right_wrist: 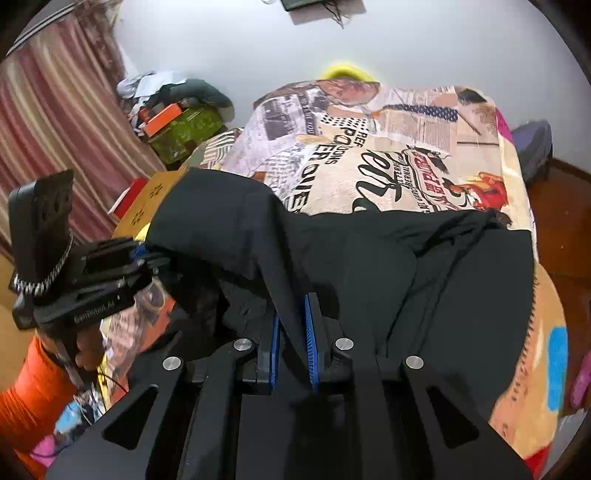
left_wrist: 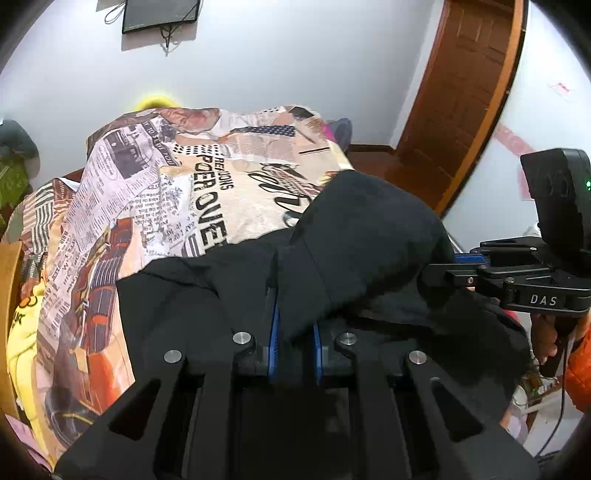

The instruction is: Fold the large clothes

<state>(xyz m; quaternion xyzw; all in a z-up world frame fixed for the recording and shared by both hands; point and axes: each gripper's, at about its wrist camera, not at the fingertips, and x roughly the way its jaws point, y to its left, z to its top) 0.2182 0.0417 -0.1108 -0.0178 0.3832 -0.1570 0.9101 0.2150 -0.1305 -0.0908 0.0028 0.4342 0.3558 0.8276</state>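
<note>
A large black garment [left_wrist: 207, 295] lies on the near end of a bed covered with a newspaper-print blanket [left_wrist: 155, 192]. My left gripper [left_wrist: 295, 325] is shut on a raised fold of the black garment. My right gripper [right_wrist: 293, 332] is shut on another raised edge of the same garment [right_wrist: 461, 295]. Each gripper shows in the other's view: the right one [left_wrist: 458, 267] at the right of the left wrist view, the left one [right_wrist: 142, 258] at the left of the right wrist view. The cloth hangs lifted between them.
A wooden door [left_wrist: 461, 92] stands at the right. A striped curtain [right_wrist: 55, 110] and a pile of boxes and clothes [right_wrist: 177, 118] are at the left. Yellow cloth [left_wrist: 22, 332] lies beside the bed. A dark screen [left_wrist: 159, 14] hangs on the wall.
</note>
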